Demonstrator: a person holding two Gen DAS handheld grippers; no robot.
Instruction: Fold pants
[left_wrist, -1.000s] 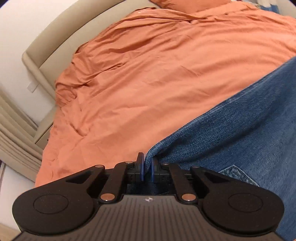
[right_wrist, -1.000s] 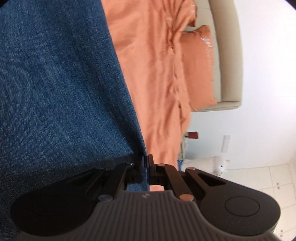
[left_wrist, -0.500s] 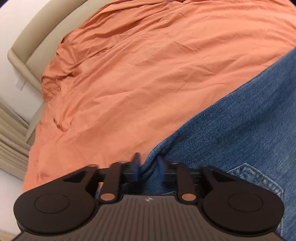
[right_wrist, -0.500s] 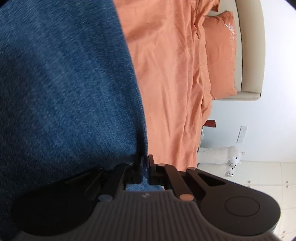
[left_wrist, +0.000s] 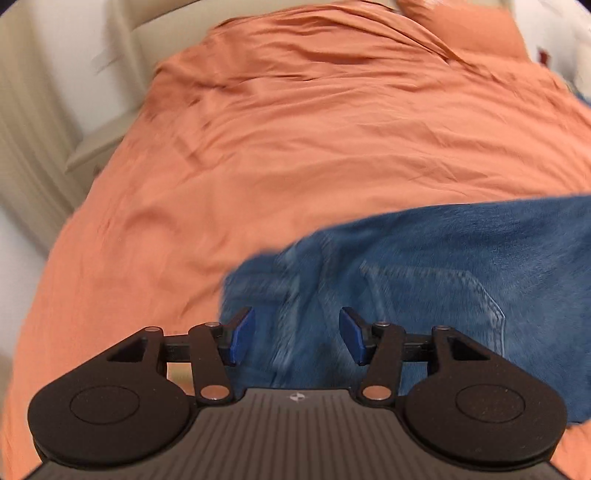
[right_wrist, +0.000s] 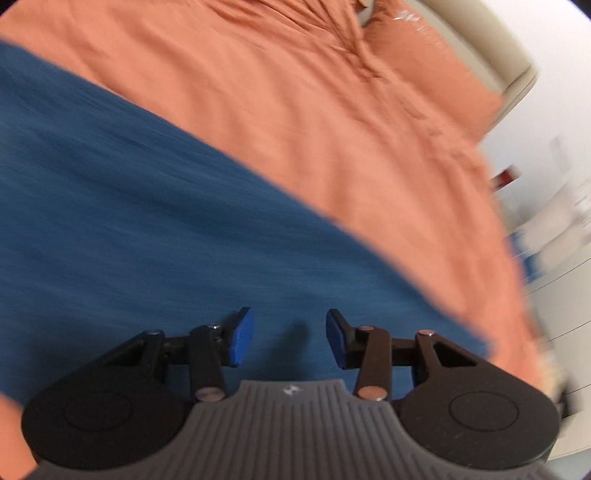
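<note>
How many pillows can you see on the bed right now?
1: an orange pillow at the head of the bed, against the headboard, beyond the jeans. Others may lie out of frame.

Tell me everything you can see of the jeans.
The jeans are blue denim, lying spread flat on the orange bedcover. The left wrist view shows lighter stitched seams and a back pocket with curved stitching; the right wrist view shows plain cloth with a long straight edge crossing the bed. Both views are blurred. Both grippers, left and right, have just opened and stand over the denim; neither pinches it.
</note>
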